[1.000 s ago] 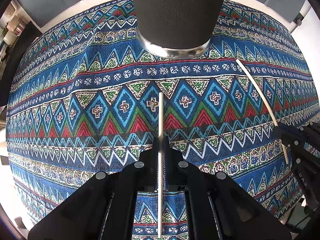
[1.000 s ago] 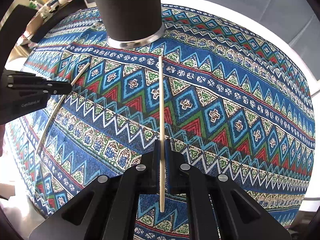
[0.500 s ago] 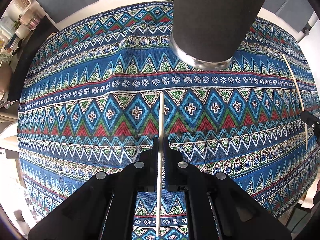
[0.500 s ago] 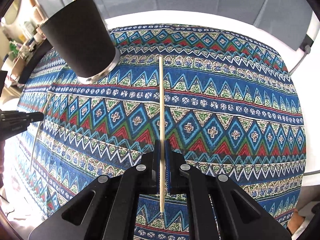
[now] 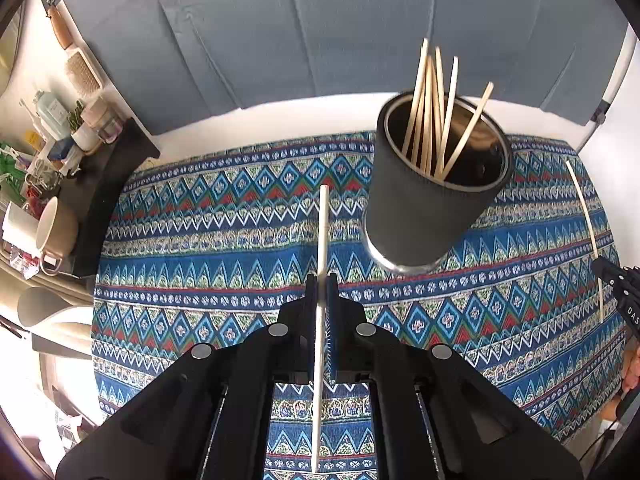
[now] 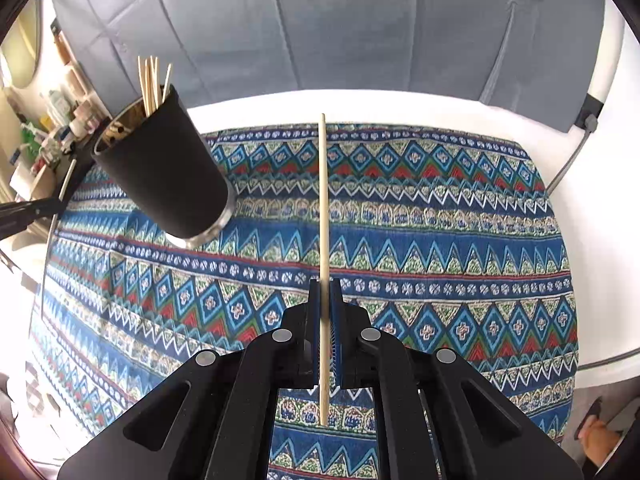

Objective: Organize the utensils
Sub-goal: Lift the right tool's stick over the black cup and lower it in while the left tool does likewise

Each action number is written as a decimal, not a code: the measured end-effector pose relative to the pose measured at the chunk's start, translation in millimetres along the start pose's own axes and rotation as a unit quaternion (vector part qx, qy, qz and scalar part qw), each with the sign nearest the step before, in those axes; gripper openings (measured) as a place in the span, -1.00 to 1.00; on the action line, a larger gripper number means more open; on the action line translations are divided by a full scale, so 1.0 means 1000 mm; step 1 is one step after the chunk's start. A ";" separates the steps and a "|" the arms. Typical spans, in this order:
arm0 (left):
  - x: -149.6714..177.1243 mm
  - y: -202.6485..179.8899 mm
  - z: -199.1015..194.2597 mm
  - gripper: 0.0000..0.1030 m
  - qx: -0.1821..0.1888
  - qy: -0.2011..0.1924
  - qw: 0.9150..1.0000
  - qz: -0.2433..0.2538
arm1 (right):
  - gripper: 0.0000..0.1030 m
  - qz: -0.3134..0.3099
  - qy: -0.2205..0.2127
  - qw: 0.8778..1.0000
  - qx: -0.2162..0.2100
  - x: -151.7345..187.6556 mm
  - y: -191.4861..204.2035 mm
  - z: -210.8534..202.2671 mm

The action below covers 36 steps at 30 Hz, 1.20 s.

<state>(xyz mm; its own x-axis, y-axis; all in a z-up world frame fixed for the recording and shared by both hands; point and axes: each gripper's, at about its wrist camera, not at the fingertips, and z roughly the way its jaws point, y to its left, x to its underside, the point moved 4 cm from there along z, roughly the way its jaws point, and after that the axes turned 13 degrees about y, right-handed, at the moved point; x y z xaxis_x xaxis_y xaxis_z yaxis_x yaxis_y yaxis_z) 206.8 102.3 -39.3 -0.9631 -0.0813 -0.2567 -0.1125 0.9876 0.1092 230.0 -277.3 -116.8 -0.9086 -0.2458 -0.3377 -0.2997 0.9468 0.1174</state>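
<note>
A black cup (image 5: pixel 432 200) (image 6: pixel 168 168) with a silver base stands on the patterned cloth (image 5: pixel 200 260) (image 6: pixel 440 240) and holds several pale chopsticks (image 5: pixel 430 104) (image 6: pixel 150 80). My left gripper (image 5: pixel 321 284) is shut on a white chopstick (image 5: pixel 323 232) whose tip lies left of the cup. My right gripper (image 6: pixel 326 288) is shut on a wooden chopstick (image 6: pixel 323 200), to the right of the cup. Each gripper is raised above the cloth. The right gripper's fingertips (image 5: pixel 612 276) and its chopstick (image 5: pixel 584 216) show at the left wrist view's right edge.
A dark shelf (image 5: pixel 104 184) with jars, mugs (image 5: pixel 56 228) and bottles stands left of the table. A grey padded panel (image 6: pixel 320 28) backs the white table (image 6: pixel 592 200). The left gripper's fingertips (image 6: pixel 32 208) reach in at the right wrist view's left edge.
Both grippers have risen away from the cloth with their chopsticks held. The cup's open top and the sticks inside it have come into view, and the cup has shifted sideways in each view.
</note>
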 end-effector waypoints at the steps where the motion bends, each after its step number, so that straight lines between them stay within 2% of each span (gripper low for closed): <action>1: -0.007 -0.006 -0.005 -0.91 0.000 -0.009 1.000 -0.001 | -0.92 0.001 -0.007 1.000 -0.001 -0.005 0.000 -0.006; 10: -0.052 -0.015 -0.071 -0.91 -0.003 -0.086 0.996 0.004 | -0.91 0.002 -0.062 0.998 -0.008 -0.049 0.006 -0.047; 16: -0.073 -0.017 -0.102 -0.91 0.021 -0.125 0.992 -0.004 | -0.91 -0.001 -0.091 0.995 -0.034 -0.076 0.017 -0.063; 20: -0.086 -0.026 -0.113 -0.91 0.050 -0.138 0.989 0.008 | -0.91 -0.020 -0.119 0.991 -0.059 -0.093 0.033 -0.072; 26: -0.099 -0.038 -0.126 -0.91 0.090 -0.175 0.980 0.020 | -0.91 -0.044 -0.162 0.979 -0.117 -0.114 0.060 -0.078; 36: -0.103 -0.035 -0.126 -0.91 0.176 -0.243 0.954 0.019 | -0.91 -0.103 -0.199 0.957 -0.182 -0.131 0.111 -0.070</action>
<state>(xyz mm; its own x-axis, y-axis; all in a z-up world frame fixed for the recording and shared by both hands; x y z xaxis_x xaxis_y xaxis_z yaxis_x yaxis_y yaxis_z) 279.5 59.6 104.6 -0.7284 -0.0577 -0.6827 0.0917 0.9793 -0.1806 295.1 -155.1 6.0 -0.6578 -0.2515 -0.7100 -0.6083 0.7332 0.3039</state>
